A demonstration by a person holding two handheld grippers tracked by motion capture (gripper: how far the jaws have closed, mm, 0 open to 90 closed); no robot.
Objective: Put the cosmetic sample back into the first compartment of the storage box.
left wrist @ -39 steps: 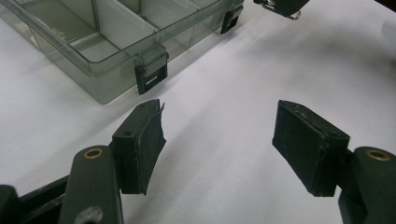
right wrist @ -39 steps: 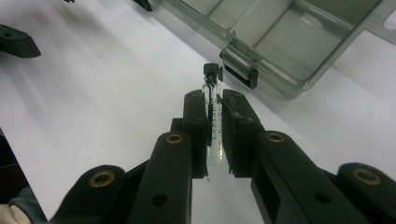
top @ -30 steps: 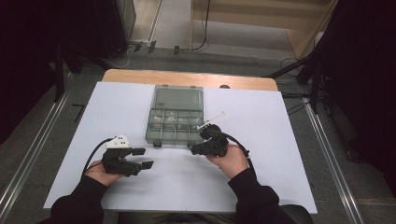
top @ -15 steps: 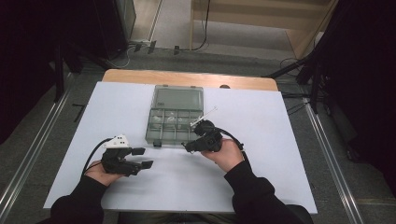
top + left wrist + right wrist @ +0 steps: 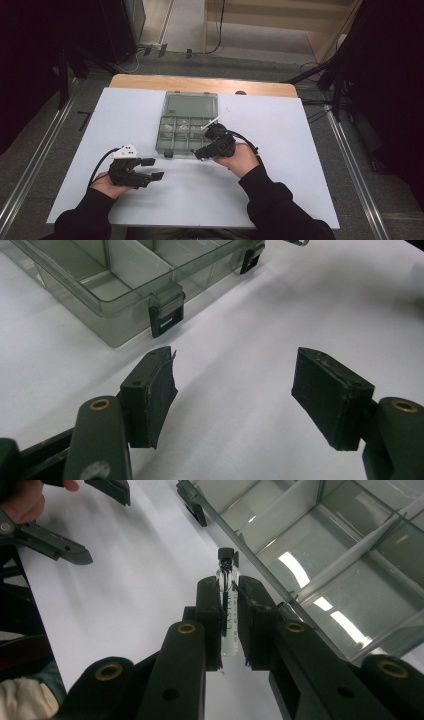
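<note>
My right gripper is shut on a small clear glass vial with a black cap, which points past the jaws toward the box's near wall. In the high view the right gripper hovers at the near right corner of a clear compartment box whose lid lies open. My left gripper rests low on the white table, left of and nearer than the box. Its jaws stand wide apart with nothing between them, as the left gripper view shows, and the box's black latch lies just ahead.
The box's compartments look empty. A white sheet covers the table, with a wooden strip along its far edge. The left hand's gripper shows at the upper left of the right gripper view. Dark stands and cables flank the table.
My right gripper has carried the vial a little farther away and left, closer to the box's near edge. The left gripper has stayed where it was.
</note>
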